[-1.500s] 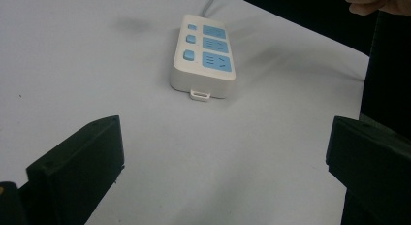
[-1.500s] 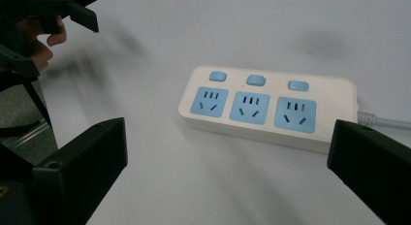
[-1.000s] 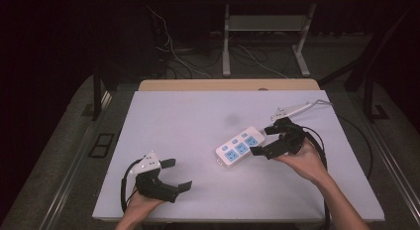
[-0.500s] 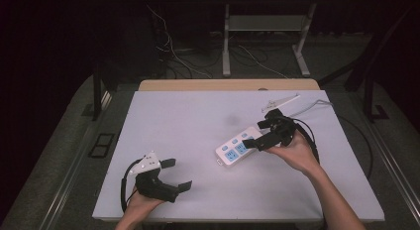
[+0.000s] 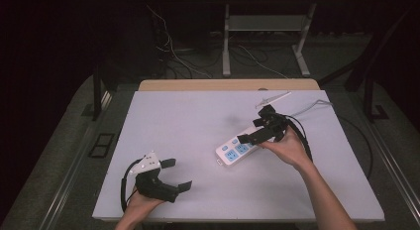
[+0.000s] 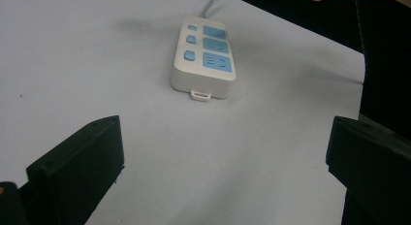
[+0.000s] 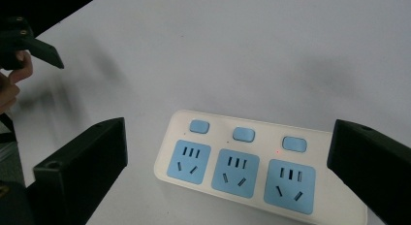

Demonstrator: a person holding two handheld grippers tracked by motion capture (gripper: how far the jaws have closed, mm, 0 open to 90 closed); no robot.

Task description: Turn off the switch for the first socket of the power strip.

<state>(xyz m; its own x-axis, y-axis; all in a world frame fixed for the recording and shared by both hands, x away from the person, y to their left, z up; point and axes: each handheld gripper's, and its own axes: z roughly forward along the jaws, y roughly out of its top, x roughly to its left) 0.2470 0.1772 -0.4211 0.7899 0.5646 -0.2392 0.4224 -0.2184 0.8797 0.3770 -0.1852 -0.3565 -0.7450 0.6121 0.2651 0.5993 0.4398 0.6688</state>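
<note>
— What has changed over the last second?

— My right fingers (image 5: 255,130) have moved in along the power strip (image 5: 236,149), from its far end to above its middle. I take that as lining up on its buttons (image 7: 243,134). The strip itself hasn't shifted.

— Where is it now?

— Flat on the desk (image 5: 198,121), right of centre, its cord (image 5: 313,107) running toward the far right corner. My right fingers are spread wide, hovering just above it, gripping nothing.

— The left?

— My left fingers (image 5: 174,174) are also apart and empty, near the front left corner, well clear of the strip.
</note>
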